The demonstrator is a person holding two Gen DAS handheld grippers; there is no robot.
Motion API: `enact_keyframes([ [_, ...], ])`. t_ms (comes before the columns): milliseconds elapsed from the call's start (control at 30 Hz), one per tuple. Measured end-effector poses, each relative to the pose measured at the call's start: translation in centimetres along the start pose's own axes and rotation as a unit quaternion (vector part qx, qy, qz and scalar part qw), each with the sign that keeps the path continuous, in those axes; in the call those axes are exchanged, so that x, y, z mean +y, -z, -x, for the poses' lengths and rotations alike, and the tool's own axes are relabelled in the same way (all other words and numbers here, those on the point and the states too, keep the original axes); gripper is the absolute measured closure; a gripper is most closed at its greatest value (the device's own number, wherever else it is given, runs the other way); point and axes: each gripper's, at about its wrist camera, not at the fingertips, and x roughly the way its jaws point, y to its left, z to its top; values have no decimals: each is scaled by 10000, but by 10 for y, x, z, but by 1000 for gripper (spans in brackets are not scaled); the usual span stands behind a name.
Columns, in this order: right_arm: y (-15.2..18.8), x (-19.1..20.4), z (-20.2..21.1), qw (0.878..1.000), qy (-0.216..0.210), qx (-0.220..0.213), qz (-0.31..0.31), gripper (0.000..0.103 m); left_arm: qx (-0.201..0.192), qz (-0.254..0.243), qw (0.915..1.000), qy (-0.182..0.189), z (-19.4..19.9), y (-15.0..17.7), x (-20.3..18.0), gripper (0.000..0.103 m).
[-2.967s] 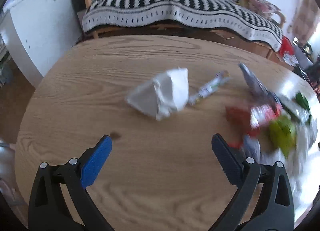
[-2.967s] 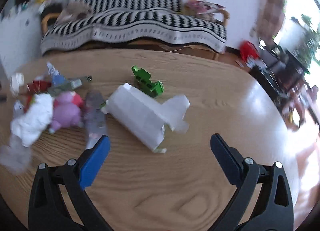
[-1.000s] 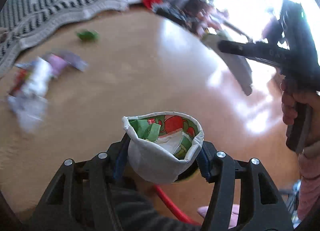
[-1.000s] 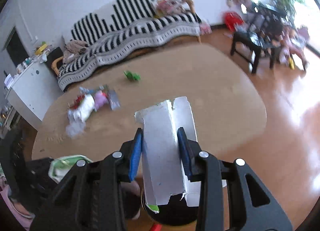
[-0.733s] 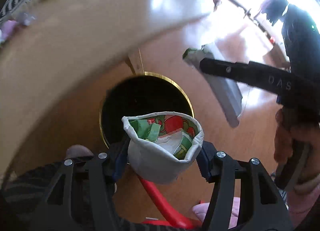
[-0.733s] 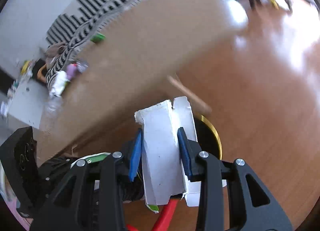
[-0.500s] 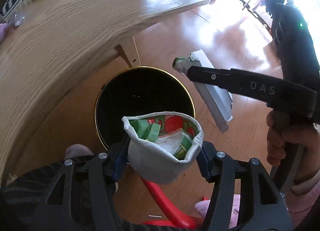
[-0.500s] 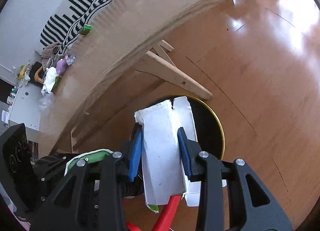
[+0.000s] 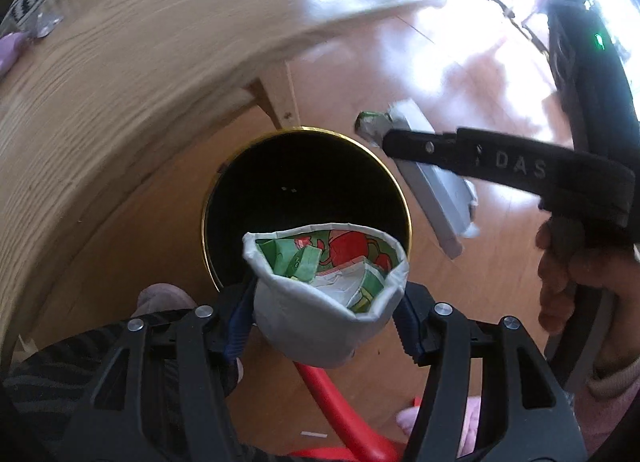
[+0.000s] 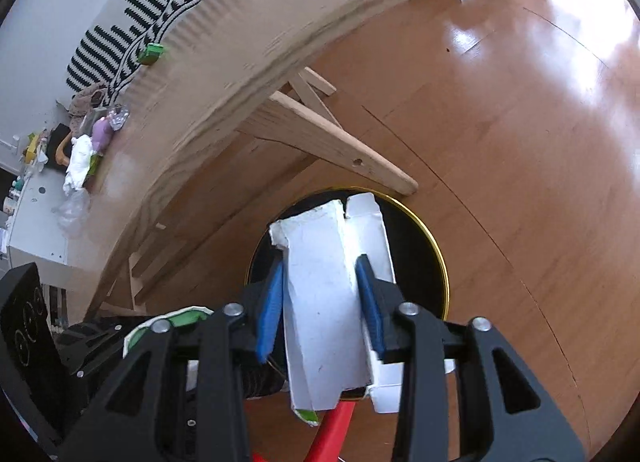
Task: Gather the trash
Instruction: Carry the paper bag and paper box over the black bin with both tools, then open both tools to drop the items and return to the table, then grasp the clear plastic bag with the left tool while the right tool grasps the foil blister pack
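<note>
Warm wooden floor (image 10: 520, 142) spreads under an oval wooden counter (image 9: 132, 74), and beside the counter's leg stands a black bin with a gold rim (image 9: 406, 218).

Above the near edge of the bin the left tongs (image 9: 326, 326) carry a crumpled white carton (image 9: 320, 298), its opened top showing green and red print. Their jaws are opening, with the carton between them and the blue pads close against its sides.

On the right, the right tongs (image 10: 320, 302) hang over the bin (image 10: 416, 262) with a flattened white box (image 10: 328, 302) between their blue pads. Their jaws are opening too; the right pad sits against the box, while whether the left pad touches it I cannot tell. From the left wrist view a hand (image 9: 576, 274) grips the handle of these tongs.

More trash lies far off on the counter: a small green piece (image 10: 151, 52), and at the far left a cluster of white, purple and clear wrappers (image 10: 86, 150).
</note>
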Motion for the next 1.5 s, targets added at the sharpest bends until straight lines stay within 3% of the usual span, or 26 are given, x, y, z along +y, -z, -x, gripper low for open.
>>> enact_keyframes([
  [33,0,0,1,10000,-4,-20,-26,24,-29,68,10000,48,1,-1,2,23],
  [67,-1,1,6,9999,-6,-131,-43,15,-91,153,9998,81,3,0,5,5],
  [200,-3,0,27,9988,132,-463,-83,7,-290,447,9983,240,17,3,16,6],
  [300,-1,5,51,9934,604,-970,2,7,-498,633,9959,422,38,7,22,6],
  [367,2,18,64,9863,921,-1327,341,7,-847,631,9933,477,62,11,24,6],
  [467,5,41,72,9730,1223,-1726,919,7,-1464,761,9859,268,102,17,40,6],
  [533,2,55,70,9695,1238,-1818,1080,7,-1805,1165,9766,95,126,20,67,6],
  [633,-6,80,62,9692,1032,-1888,1198,7,-2119,2016,9558,-281,153,26,122,6],
  [767,-18,123,41,9670,834,-1895,1484,7,-2249,3129,9193,-798,176,41,213,6],
  [933,-36,172,17,9675,598,-1759,1713,7,-2127,3867,8963,-438,172,27,284,6],
  [1033,-51,199,3,9658,540,-1674,1908,7,-2143,3916,8948,-62,155,13,303,6],
  [1167,-80,238,-21,9649,493,-1658,1978,7,-2217,3739,9006,-67,141,8,315,6],
  [1333,-114,284,-64,9606,331,-1460,2343,7,-2511,3669,8956,-172,135,5,329,6],
  [1500,-141,319,-102,9578,-27,-1163,2627,7,-2432,3268,9121,-456,133,-2,325,9],
])
